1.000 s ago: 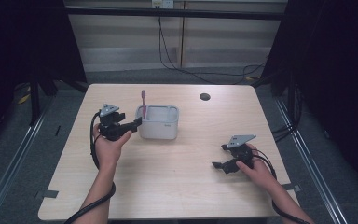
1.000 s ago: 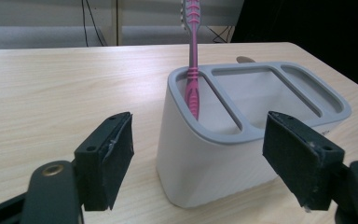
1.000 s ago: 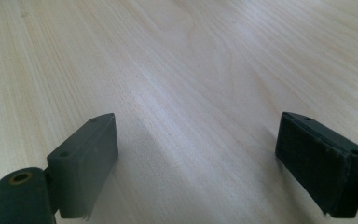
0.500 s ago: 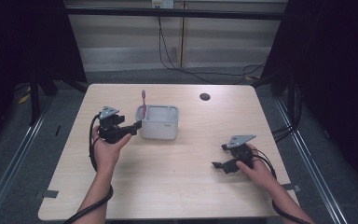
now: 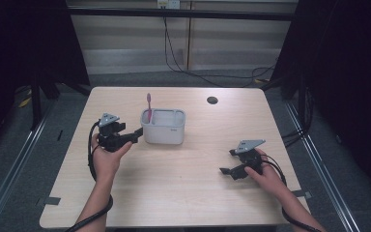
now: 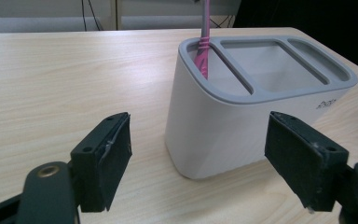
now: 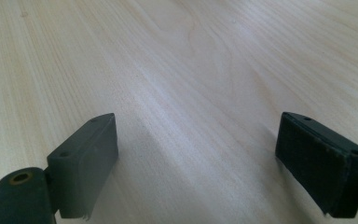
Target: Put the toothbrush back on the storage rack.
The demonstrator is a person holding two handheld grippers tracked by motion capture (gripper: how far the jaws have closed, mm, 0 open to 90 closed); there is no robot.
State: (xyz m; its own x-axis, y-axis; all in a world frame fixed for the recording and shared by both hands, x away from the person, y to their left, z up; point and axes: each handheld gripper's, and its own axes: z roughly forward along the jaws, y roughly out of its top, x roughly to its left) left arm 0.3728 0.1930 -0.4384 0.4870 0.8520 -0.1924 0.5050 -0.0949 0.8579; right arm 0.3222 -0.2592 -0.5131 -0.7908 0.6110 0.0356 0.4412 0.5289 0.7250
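Note:
A white holder (image 5: 163,127) with a grey rim and three compartments stands on the table, left of centre. A pink toothbrush (image 5: 149,107) stands upright in its left end compartment (image 6: 209,65). My left gripper (image 5: 136,133) is open just left of the holder, its jaws pointing at the holder's end wall (image 6: 214,135) without touching it. My right gripper (image 5: 228,163) rests open low over bare wood at the right front, with nothing between its jaws (image 7: 196,163).
The wooden table (image 5: 193,193) has a small dark round hole (image 5: 212,100) near its far edge. Black cables trail from both grippers. Dark curtains and metal floor rails flank the table on both sides.
My left gripper has drawn back a little from the holder, toward the left and the near side. The right gripper has stayed still.

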